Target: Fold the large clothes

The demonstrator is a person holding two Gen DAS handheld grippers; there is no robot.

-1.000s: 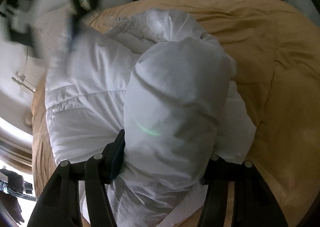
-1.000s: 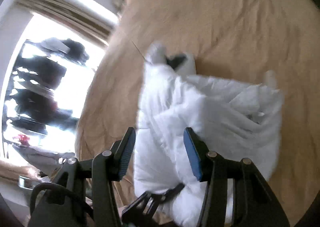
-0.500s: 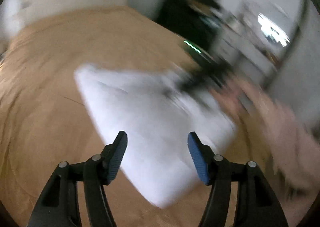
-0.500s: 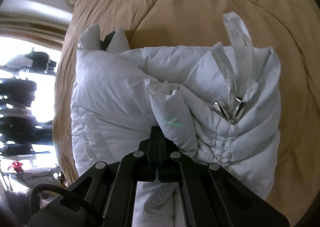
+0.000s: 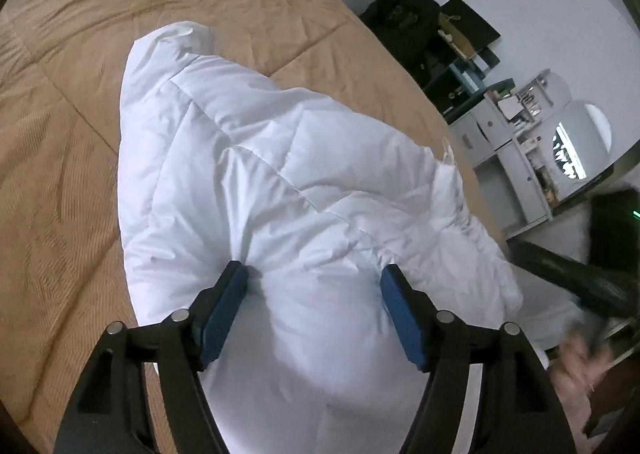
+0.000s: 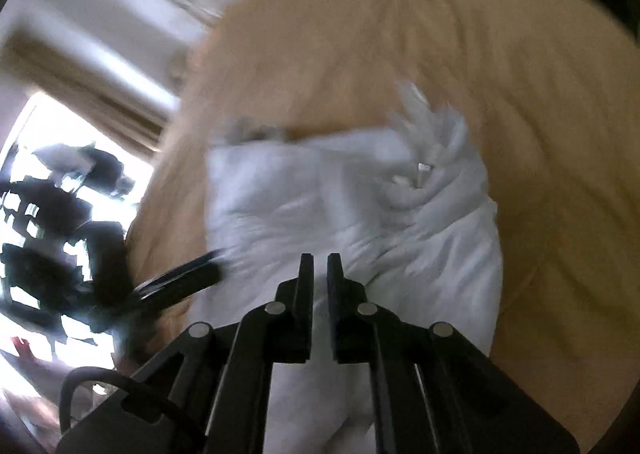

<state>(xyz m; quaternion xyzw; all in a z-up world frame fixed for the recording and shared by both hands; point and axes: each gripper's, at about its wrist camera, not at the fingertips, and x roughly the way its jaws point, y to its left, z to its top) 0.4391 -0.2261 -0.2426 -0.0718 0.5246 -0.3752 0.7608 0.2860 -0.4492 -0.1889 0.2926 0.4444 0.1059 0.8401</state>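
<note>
The white padded coat lies bundled on the tan bed cover, filling the space ahead of and between the jaws of the left gripper. Those jaws are opening, spread wide, with a puffy fold bulging up between the blue pads; the fabric brushes their tips, but they do not clamp it. The coat's near edge is cut off below the jaws. The right wrist view is badly smeared: the right gripper has its jaws nearly together and just parting, a thin slit between them with no cloth caught in it, and the coat sits just ahead and beneath. Small metal bits among its gathered folds cannot be made out.
</note>
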